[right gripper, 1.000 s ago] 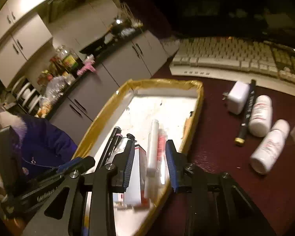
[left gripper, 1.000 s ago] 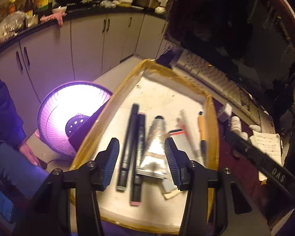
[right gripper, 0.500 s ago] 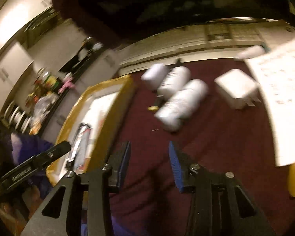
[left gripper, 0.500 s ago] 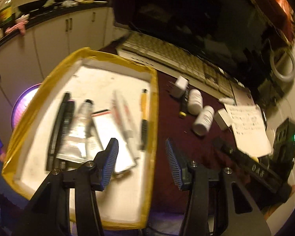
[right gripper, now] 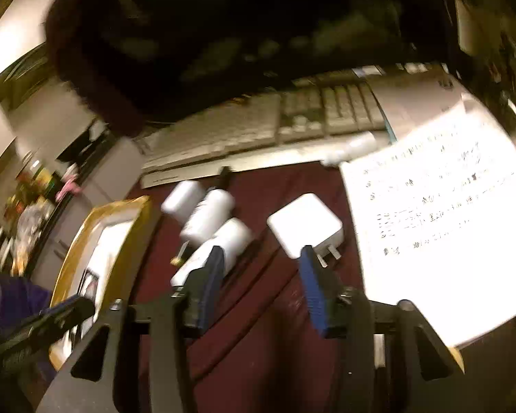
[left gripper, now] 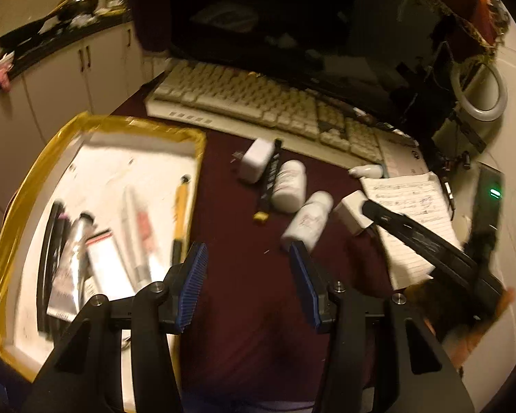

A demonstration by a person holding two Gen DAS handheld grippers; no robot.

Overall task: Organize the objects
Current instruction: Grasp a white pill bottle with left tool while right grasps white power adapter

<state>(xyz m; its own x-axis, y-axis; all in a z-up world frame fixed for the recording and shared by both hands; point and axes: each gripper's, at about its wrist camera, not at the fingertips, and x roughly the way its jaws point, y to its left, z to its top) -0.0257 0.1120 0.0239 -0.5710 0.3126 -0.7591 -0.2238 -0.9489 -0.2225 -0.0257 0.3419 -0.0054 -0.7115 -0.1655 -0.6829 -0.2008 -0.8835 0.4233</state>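
Over the dark red worktop (left gripper: 244, 309) I have both grippers hanging with nothing between their fingers. My left gripper (left gripper: 247, 285) is spread wide, just right of the yellow-rimmed tray (left gripper: 27, 186). That tray holds a row of things lying lengthwise: black markers (left gripper: 50, 258) at its left, a silver tube (left gripper: 74, 251), a small white box (left gripper: 108, 268), a white pen-like stick (left gripper: 136, 234) and a yellow pen (left gripper: 180, 213) against the right rim; motion blur hides their finer detail.

Ahead of the left fingers, loose on the worktop, lie a white charger block (left gripper: 256, 160), a black pen with a gold tip (left gripper: 268, 180) and two white bottles on their sides, the far one (left gripper: 289, 186) touching the pen, the near one (left gripper: 308, 220) just beyond my right-hand finger. A second white charger (left gripper: 352, 211) sits beside a handwritten notepad (left gripper: 412, 213), with a beige keyboard (left gripper: 258, 99) behind them all.

My right gripper (right gripper: 259, 280) is also parted and empty, over the cloth between the near bottle (right gripper: 216, 247) and the pronged charger (right gripper: 304, 229), close to both. Whether its fingers touch either, I cannot tell.
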